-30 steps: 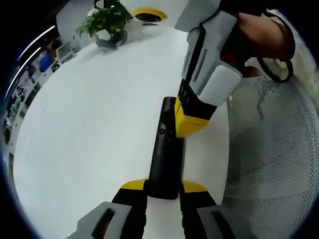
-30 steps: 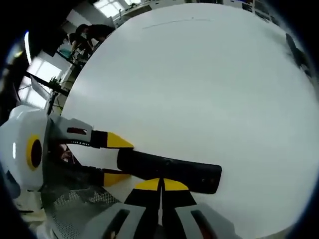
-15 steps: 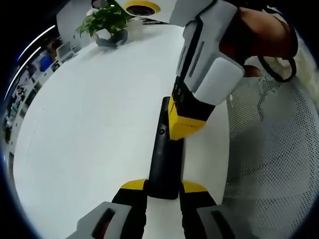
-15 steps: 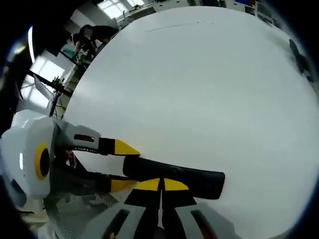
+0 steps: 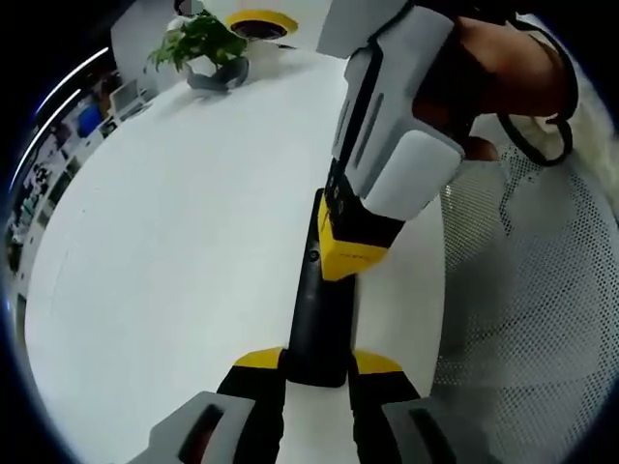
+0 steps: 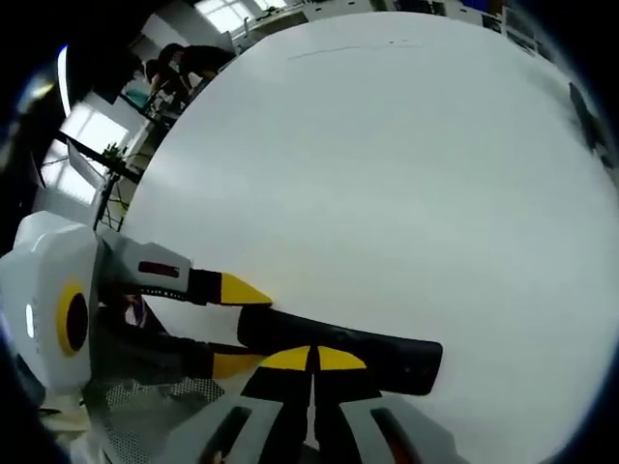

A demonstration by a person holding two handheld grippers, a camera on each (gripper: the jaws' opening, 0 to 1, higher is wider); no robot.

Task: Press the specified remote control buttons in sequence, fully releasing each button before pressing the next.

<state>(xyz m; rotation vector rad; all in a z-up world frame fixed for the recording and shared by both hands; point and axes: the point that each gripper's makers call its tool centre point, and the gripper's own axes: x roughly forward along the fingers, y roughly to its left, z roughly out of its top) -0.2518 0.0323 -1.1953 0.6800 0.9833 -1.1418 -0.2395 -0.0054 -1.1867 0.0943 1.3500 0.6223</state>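
One black remote control [image 5: 319, 319] is observed: long, slim, matte, lying flat on the white desk [image 5: 184, 242]. Its near end is clamped between yellow claw tips. A small round button is seen on its upper face. In the right gripper view, the remote control [image 6: 338, 346] is seen lying crosswise.

Both views look close along their grippers, crossing over one remote [image 5: 322, 309] on the table [image 6: 406, 174].

White table [image 5: 174, 222] with remote [image 5: 319, 319], plant [image 5: 208, 48]
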